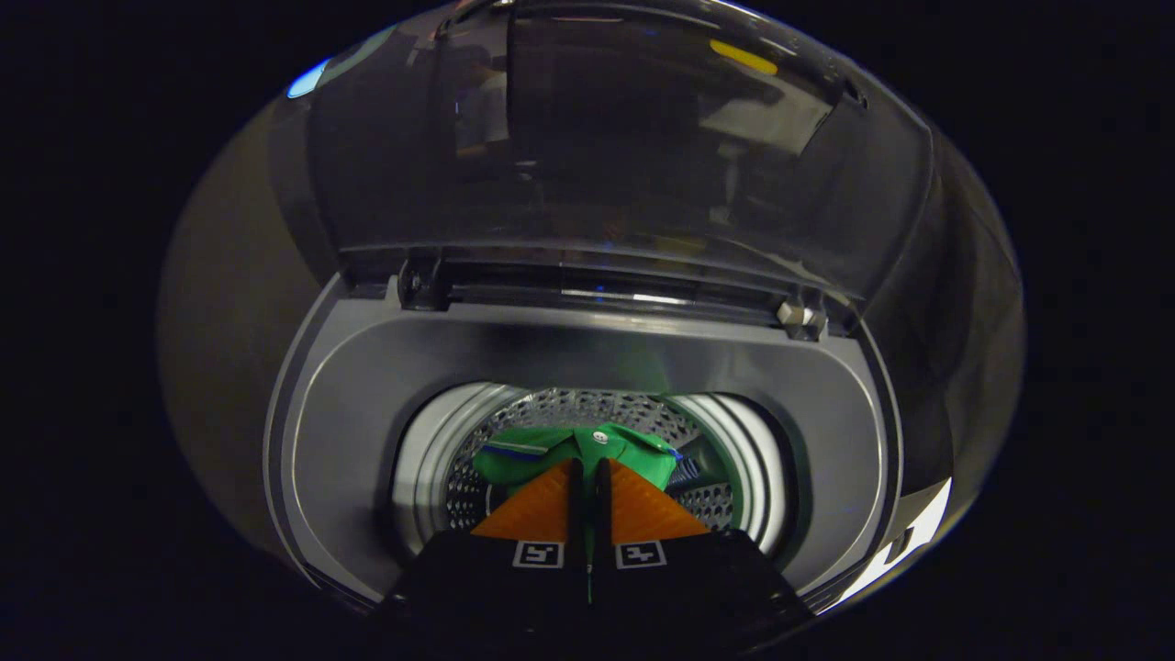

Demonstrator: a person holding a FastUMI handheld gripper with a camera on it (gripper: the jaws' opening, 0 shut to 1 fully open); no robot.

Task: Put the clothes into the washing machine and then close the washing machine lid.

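The gripper (587, 468) points down into the open washer (367, 386), its fingers clenched on a green garment (624, 452) with only a thin slit between them. The garment hangs from the fingertips (542, 505) and spreads just ahead of them, over the perforated drum (587, 404). Beyond the fingers the lid (597, 138) stands raised on its hinges, clear and glossy.

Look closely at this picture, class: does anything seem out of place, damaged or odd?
Nothing stands out. The washing machine lid stands open, and the gripper, fingers pinched on the green garment, holds it over the drum. No damage shows.
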